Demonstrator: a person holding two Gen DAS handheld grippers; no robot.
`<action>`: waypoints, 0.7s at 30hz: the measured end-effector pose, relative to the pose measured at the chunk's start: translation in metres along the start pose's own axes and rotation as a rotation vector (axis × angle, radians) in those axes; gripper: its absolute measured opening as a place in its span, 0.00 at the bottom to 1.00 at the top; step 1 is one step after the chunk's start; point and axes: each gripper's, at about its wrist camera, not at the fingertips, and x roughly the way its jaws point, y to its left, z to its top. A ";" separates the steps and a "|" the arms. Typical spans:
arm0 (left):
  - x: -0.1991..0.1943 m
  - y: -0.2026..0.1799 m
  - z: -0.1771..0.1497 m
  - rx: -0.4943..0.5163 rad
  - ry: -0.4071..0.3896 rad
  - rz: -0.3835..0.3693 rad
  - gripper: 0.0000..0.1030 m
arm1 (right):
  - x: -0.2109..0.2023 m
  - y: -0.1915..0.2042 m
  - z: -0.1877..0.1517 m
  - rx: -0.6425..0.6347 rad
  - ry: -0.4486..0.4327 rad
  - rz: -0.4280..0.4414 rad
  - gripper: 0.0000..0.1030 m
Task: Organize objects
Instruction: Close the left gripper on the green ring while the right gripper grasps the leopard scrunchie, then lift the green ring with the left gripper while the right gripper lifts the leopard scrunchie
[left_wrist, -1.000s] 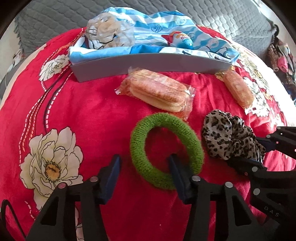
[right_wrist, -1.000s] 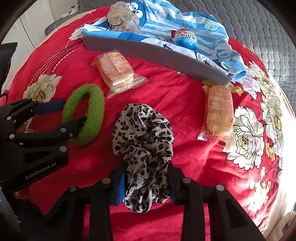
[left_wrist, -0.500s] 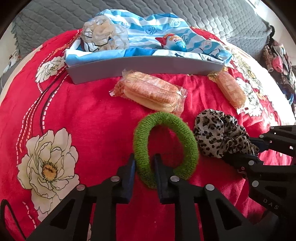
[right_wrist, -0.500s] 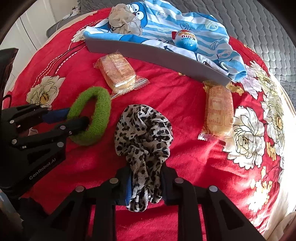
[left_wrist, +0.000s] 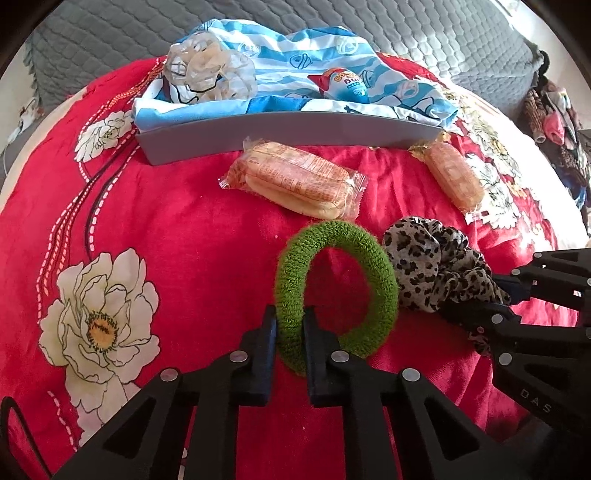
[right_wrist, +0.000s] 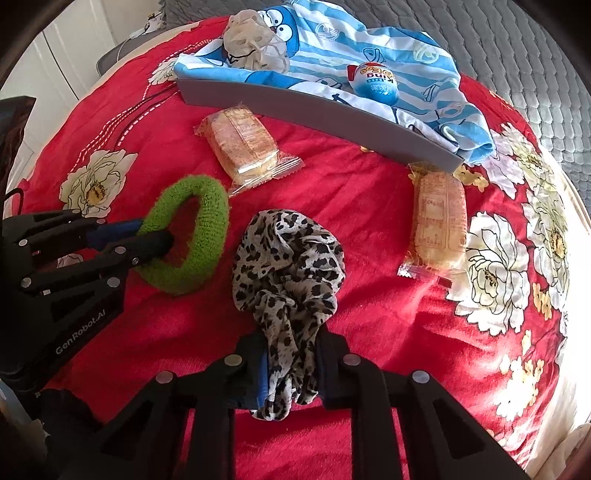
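Note:
My left gripper (left_wrist: 290, 325) is shut on the near left side of a green fuzzy hair ring (left_wrist: 373, 269), which is tilted up off the red floral bedspread; it also shows in the right wrist view (right_wrist: 207, 229). My right gripper (right_wrist: 291, 354) is shut on a leopard-print scrunchie (right_wrist: 291, 258), which also shows in the left wrist view (left_wrist: 432, 258) just right of the green ring. The left gripper (right_wrist: 147, 236) appears at the left of the right wrist view.
A grey tray (left_wrist: 295, 129) lined with blue striped cloth stands at the back, holding a beige scrunchie (left_wrist: 210, 70) and a blue egg-shaped toy (left_wrist: 343, 86). Two wrapped snack cakes (left_wrist: 295, 181) (left_wrist: 452, 173) lie in front of it. A grey quilt lies behind.
Both grippers closed, the left on the green ring and the right on the leopard scrunchie. Both items have since lifted slightly off the bedspread.

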 end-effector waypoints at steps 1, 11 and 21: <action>-0.001 -0.001 0.000 0.002 0.000 0.004 0.12 | 0.000 0.000 0.001 0.001 -0.001 0.001 0.18; -0.012 -0.007 -0.005 -0.042 -0.002 0.041 0.12 | -0.011 -0.001 -0.005 0.021 -0.026 0.009 0.17; -0.032 -0.004 -0.008 -0.077 -0.025 0.058 0.12 | -0.026 -0.005 -0.006 0.029 -0.073 0.013 0.17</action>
